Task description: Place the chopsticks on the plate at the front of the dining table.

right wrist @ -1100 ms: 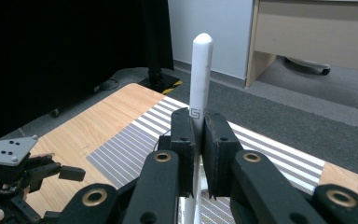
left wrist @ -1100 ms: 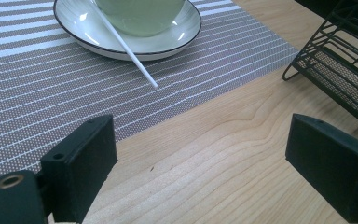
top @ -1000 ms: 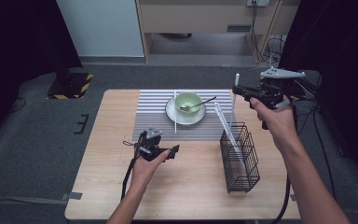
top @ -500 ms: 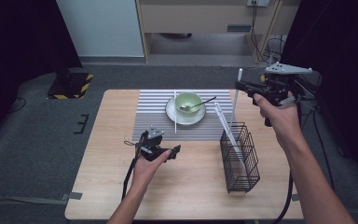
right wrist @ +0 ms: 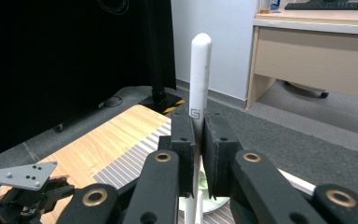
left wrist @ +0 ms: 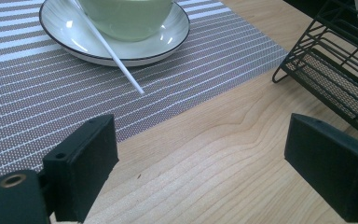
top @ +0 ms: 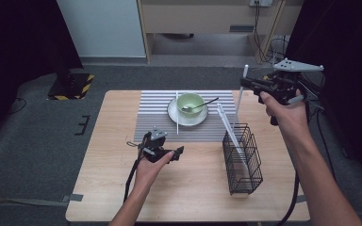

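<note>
1. gripping a white chopstick (right wrist: pixel 199 88) near its upper part, the right gripper (top: pixel 248 84) has its jaws clamped on the stick, which stands upright with its rounded top above the pads in the right gripper view.
2. in the high view that chopstick (top: pixel 242 96) hangs from the jaws above the far right edge of the worktop (top: pixel 99 188), its lower end just over the far side of the black wire basket (top: pixel 242 157).
3. the left gripper (top: pixel 173 153) rests low over the worktop with its jaws spread wide and nothing between them; bare wood lies between the pads in the left gripper view.
4. done so far, judging by the layout: one white chopstick (top: pixel 230 132) already leans inside the basket.
5. left to do, as i judge it: lower the held stick into the basket, then deal with the third chopstick (top: pixel 176 113) lying across the plate (top: pixel 174 115) beside the green bowl (top: pixel 190 101) on the striped mat (top: pixel 155 108); a dark spoon (top: pixel 202 104) sits in the bowl.
6. against the earlier frames, the right hand has lifted a little and shifted toward the far right, carrying the stick higher; the left hand, basket, bowl and mat sit as they did.
</note>
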The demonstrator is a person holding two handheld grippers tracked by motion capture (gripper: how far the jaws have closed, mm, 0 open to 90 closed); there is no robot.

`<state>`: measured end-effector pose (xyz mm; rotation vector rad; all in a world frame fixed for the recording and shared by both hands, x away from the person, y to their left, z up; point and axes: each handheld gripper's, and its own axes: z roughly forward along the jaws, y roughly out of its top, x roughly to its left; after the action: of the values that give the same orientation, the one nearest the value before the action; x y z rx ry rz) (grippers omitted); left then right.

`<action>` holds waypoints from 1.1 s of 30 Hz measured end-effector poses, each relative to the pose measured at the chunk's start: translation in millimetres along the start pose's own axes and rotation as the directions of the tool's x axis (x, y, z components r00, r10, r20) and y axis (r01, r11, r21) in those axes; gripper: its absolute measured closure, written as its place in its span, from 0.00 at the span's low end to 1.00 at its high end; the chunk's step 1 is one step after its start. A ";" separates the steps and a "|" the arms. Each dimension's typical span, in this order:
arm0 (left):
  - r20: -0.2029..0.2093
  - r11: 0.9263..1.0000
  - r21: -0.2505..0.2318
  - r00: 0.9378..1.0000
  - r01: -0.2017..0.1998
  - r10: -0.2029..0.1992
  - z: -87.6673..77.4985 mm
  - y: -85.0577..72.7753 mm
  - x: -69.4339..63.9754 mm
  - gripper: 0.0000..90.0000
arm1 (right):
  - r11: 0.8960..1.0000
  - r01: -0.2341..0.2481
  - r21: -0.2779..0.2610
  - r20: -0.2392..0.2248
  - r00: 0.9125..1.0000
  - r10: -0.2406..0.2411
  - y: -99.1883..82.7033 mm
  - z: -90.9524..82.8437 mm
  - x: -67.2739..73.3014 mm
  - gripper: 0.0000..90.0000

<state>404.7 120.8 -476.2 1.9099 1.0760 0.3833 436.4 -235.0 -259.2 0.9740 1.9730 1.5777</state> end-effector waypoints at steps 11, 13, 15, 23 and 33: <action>0.008 1.000 -0.005 1.000 -0.008 0.008 0.8 0.8 -1.1 0.10 | 1.000 -0.004 -0.004 -0.015 1.000 0.004 1.4 2.8 1.0 0.93; 0.014 1.000 -0.024 1.000 -0.004 0.004 0.7 1.2 -0.8 0.11 | 1.000 -0.009 -0.005 -0.024 1.000 0.008 1.9 5.4 1.9 0.93; 0.017 1.000 -0.030 1.000 -0.005 0.005 0.5 1.4 -0.7 0.12 | 1.000 -0.009 -0.007 -0.027 1.000 0.009 2.2 6.4 2.2 0.93; 0.032 0.997 -0.083 0.999 -0.009 0.012 2.9 2.4 2.6 0.13 | 1.000 -0.004 -0.005 -0.069 0.998 0.004 1.1 22.8 9.5 0.93; 0.063 0.992 -0.125 0.998 -0.001 0.009 5.9 6.4 3.2 0.16 | 1.000 -0.001 -0.010 -0.144 0.990 0.000 -5.0 49.9 27.0 0.93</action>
<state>413.6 118.7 -474.8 1.8024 0.9831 0.3812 452.5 -182.6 -274.4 0.8785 2.0582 1.6994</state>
